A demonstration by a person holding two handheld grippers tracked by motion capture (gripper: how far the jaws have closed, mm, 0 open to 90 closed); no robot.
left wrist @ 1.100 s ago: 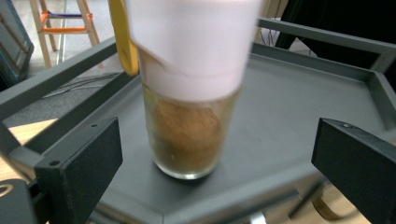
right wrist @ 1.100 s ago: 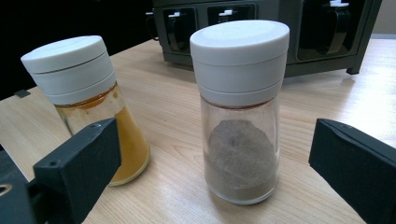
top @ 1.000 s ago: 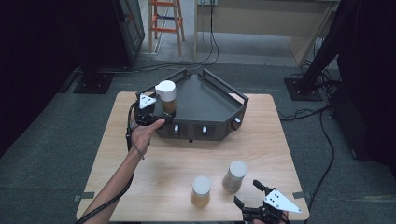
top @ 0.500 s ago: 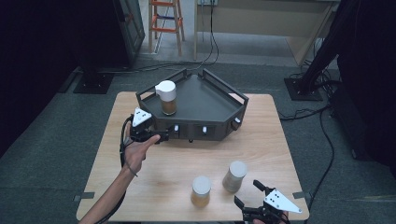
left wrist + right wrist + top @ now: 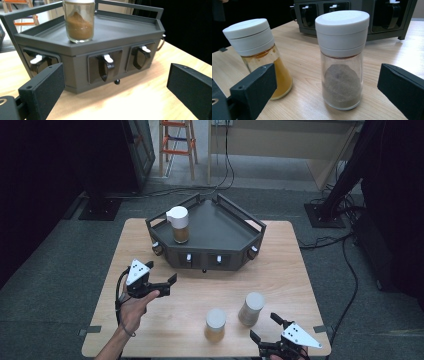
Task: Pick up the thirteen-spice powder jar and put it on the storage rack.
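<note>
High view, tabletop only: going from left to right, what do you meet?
Left claw → brown-spice jar on the dark corner rack → yellow-spice jar → grey-spice jar → right claw.

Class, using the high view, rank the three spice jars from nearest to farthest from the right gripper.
1. The jar of grey powder, just ahead of the right gripper on the table's near right.
2. The jar of yellow spice, to the gripper's left on the table.
3. The jar of brown spice, far off on the dark tray's left side.
</note>
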